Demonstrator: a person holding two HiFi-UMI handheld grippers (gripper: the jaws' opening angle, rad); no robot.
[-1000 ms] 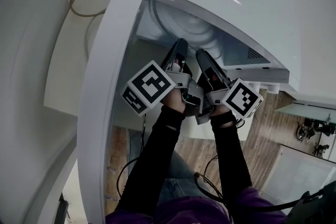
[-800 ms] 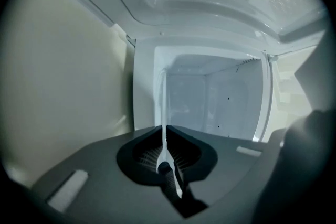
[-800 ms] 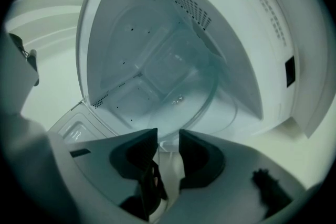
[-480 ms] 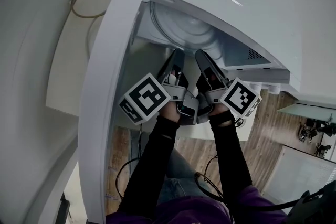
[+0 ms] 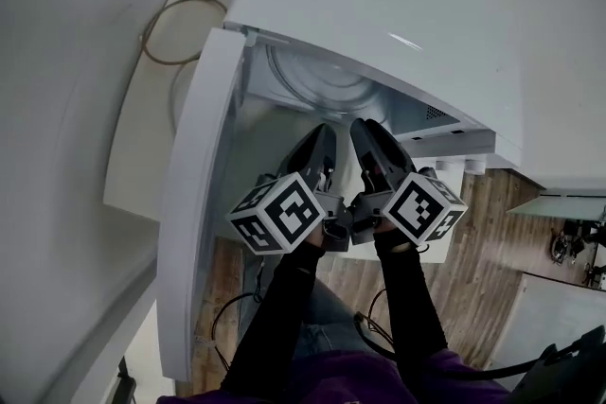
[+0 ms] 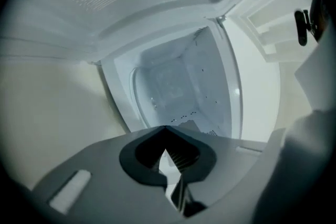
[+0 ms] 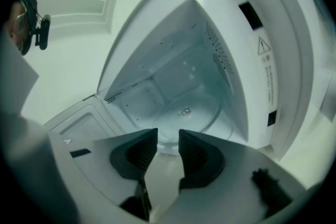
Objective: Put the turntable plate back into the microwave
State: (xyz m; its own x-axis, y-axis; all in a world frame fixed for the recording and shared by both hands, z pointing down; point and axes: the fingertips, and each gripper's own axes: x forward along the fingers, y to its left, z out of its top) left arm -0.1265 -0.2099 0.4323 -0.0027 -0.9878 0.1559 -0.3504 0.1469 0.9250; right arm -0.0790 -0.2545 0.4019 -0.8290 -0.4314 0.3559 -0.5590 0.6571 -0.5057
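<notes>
The white microwave (image 5: 426, 14) stands with its door (image 5: 194, 203) swung open to the left. The glass turntable plate (image 7: 194, 110) lies flat on the cavity floor; in the head view its rim (image 5: 317, 80) shows under the top edge. Both grippers hover side by side just outside the opening, pointing in. My left gripper (image 5: 322, 142) is shut, its tips (image 6: 166, 128) meeting with nothing between them. My right gripper (image 5: 367, 135) is open, and the gap between its jaws (image 7: 168, 136) is empty, short of the plate's near rim.
A loop of brown cable (image 5: 180, 28) lies on the pale ledge left of the microwave. The open door flanks the left gripper. Wooden floor (image 5: 492, 232) shows below at the right. Black sleeves (image 5: 284, 317) run up to the grippers.
Both grippers have drawn back a little from the cavity mouth, and the left one has rolled, turning its marker cube. The plate stays inside the microwave.
</notes>
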